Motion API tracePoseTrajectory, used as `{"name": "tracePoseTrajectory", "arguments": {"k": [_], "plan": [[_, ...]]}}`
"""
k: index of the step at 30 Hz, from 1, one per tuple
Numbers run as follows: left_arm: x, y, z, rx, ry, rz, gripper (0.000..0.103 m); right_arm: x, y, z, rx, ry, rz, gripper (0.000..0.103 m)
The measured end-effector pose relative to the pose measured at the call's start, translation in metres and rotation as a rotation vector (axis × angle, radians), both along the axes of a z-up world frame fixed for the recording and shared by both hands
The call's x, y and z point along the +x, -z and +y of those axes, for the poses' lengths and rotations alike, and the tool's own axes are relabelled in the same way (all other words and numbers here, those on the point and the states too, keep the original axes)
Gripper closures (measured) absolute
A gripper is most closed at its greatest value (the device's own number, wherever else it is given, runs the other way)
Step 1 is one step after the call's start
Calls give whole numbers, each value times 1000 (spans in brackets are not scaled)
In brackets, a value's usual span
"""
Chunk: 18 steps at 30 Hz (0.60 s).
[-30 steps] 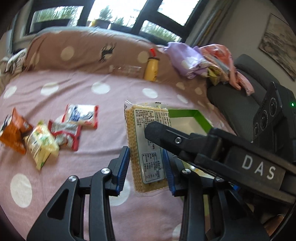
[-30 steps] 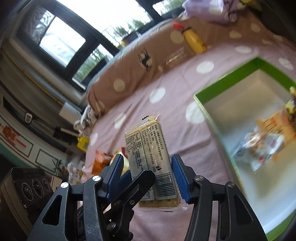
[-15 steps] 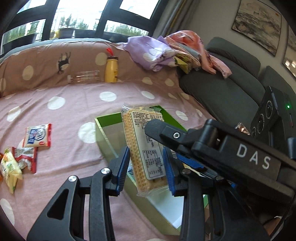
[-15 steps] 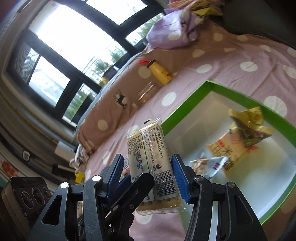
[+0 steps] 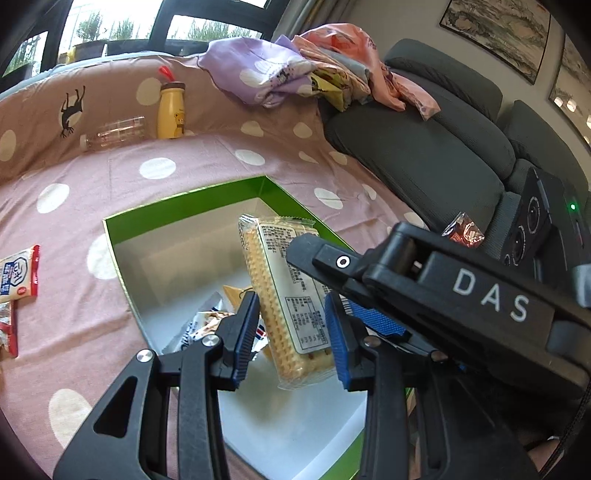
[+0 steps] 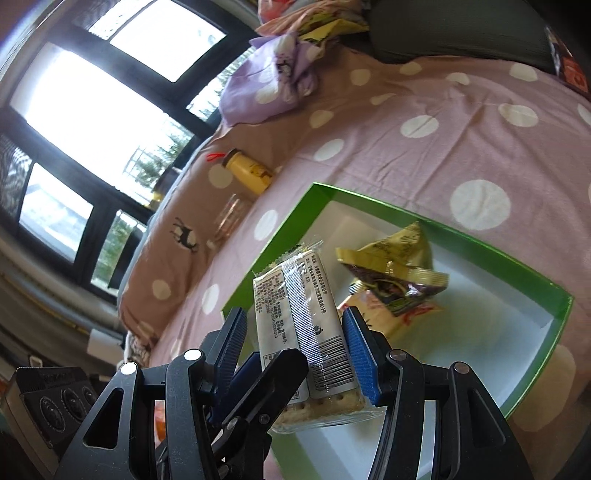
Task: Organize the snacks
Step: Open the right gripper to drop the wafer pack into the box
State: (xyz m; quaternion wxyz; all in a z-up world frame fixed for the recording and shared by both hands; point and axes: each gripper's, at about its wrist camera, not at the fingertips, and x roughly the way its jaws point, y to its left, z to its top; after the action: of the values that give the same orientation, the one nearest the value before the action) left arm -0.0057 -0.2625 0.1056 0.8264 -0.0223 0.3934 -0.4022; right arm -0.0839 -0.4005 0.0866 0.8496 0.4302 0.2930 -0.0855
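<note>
As claws [image 5: 291, 332] clamp crackers [image 5: 284, 291], box [image 5: 184, 201] partly hidden.

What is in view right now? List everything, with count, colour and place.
cracker pack: one, clear wrap over pale crackers, held above the box
box: one, green rim, white inside, on the spread
snack bags in box: at least three, yellow-green, orange, white-blue
snack bags outside box: two partly seen, red and white, at the left edge of the left view
yellow bottle: one, red cap, upright at the backrest
clear bottle: one, lying beside it
spread: pink with white dots
clothes pile: purple, pink, yellow, on the grey sofa
pictures: two, on the wall
left tongs: black, blue pads, around the pack
right tongs: same, gripping the pack
</note>
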Motion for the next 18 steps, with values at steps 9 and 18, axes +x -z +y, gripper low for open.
{"name": "tracePoseTrajectory", "arguments": {"k": [9,18], "plan": [[-2,4,3,-31,1,57,49,-4,2,-6,25,46,-9,44],[-5,-10,52,-30,-102,30,23,1,-14,12,-30,-5,-85,24]]}}
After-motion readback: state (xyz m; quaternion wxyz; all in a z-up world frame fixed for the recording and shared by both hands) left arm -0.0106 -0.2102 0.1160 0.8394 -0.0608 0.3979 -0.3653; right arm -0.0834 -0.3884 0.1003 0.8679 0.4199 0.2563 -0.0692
